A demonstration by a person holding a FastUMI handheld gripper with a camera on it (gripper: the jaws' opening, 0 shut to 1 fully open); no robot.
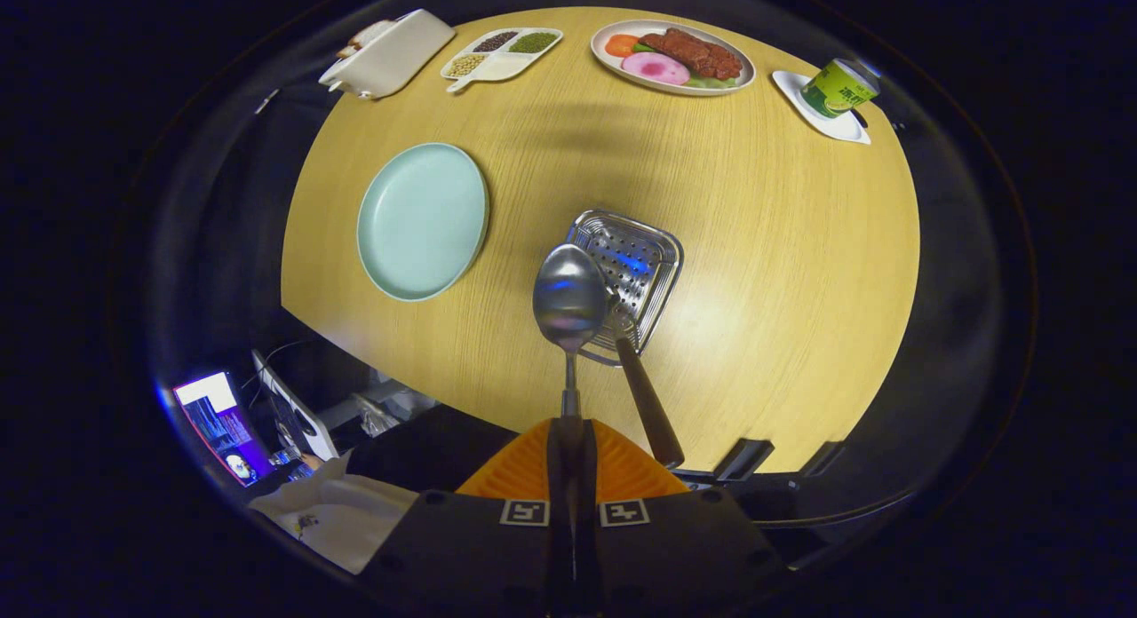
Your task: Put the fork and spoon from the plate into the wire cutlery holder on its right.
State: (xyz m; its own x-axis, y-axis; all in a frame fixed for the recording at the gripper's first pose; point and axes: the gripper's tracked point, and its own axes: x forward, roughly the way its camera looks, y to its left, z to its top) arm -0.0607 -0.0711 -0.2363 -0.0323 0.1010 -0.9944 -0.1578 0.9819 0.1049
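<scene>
Spoon (569, 298) was clamped by its handle in the gripper (568, 449), poised above the holder (635, 267), right of the plate (423, 220); released off-centre, it could be dropped onto the tabletop (755, 272).

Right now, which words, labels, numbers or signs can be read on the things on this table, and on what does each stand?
None reads as text.
Green can on the white saucer: yellow print, too small and blurred to read.
Gripper, shut on the spoon above the wire cutlery holder: two black-and-white square markers, patterns only, no letters.
</scene>
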